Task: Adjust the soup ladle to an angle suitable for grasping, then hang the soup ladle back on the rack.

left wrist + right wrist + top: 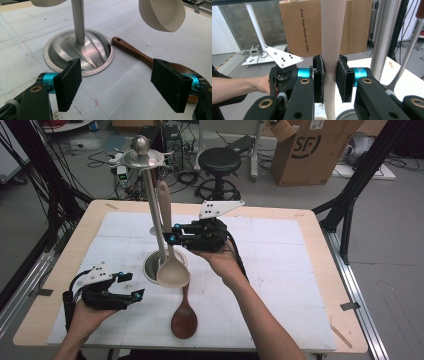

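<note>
High view: right gripper [172,234] clamps cream plastic spoon [170,251] upright beside steel rack pole [152,202]; lift handle hole toward top hook.

Left gripper view: left gripper [120,83] wide, empty, over brown wooden spoon [140,56].

Right gripper view: pads [342,77] pinch handle squarely; keep vertical.

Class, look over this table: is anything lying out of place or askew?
Yes. The brown wooden spoon lies flat on the white mat beside the metal stand, not hung, while the right gripper holds the cream spoon by its handle.
</note>
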Demonstrator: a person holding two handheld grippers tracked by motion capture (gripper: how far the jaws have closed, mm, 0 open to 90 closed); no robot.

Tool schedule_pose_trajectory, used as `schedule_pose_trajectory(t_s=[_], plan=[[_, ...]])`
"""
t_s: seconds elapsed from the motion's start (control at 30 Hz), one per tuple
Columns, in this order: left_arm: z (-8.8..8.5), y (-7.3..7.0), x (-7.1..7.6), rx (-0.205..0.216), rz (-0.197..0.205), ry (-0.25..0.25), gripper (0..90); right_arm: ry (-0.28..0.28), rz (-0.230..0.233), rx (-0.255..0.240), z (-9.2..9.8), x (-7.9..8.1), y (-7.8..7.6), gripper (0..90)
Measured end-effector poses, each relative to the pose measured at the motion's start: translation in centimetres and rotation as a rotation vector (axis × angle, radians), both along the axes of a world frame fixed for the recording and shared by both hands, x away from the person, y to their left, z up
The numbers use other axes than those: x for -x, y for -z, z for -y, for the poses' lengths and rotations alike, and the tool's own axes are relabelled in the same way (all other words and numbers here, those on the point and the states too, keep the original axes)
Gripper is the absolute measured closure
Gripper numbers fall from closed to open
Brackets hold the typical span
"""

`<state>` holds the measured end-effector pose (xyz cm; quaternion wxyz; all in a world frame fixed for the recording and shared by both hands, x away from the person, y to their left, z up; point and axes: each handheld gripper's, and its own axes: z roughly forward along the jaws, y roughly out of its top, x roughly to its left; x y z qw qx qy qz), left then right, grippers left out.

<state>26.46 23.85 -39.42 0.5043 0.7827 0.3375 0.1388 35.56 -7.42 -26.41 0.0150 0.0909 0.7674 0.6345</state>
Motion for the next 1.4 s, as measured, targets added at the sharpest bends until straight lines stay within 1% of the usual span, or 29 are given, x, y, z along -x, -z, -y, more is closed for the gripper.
schedule_pose_trajectory(t_s=[0.1,0.13,0.4,0.57,0.6,0.77,0.93,1.27,1.4], plan=[[0.0,-0.1,0.0,-0.004,0.002,0.001,25.4,-0.009,0.002,0.000,-0.5,0.2,-0.5,77.9],[0.0,-0.1,0.0,-0.003,0.003,0.000,25.4,-0.015,0.012,0.000,-0.7,0.2,-0.6,77.9],[-0.1,0.0,0.0,0.007,0.003,-0.002,25.2,-0.038,0.026,-0.002,-2.1,0.3,-1.6,77.9],[-0.2,0.0,0.1,0.005,0.005,-0.004,25.1,-0.045,0.038,0.002,-3.0,0.3,-2.1,77.9],[-0.2,0.0,0.1,0.006,0.003,-0.003,25.1,-0.050,0.034,0.004,-3.1,0.3,-2.3,77.9],[-0.4,-0.1,0.1,0.005,0.007,-0.002,25.1,-0.046,0.041,0.008,-3.6,0.1,-2.7,77.8],[-0.3,-0.1,0.1,0.005,0.007,-0.001,25.0,-0.043,0.023,0.011,-3.8,-0.3,-2.7,77.8],[-0.3,-0.1,0.1,0.006,0.008,-0.001,25.1,-0.041,0.010,0.021,-4.2,-0.6,-2.1,77.8],[-0.3,-0.1,0.1,0.003,0.009,-0.001,25.1,-0.033,0.003,0.022,-4.1,-0.8,-1.9,77.8]])
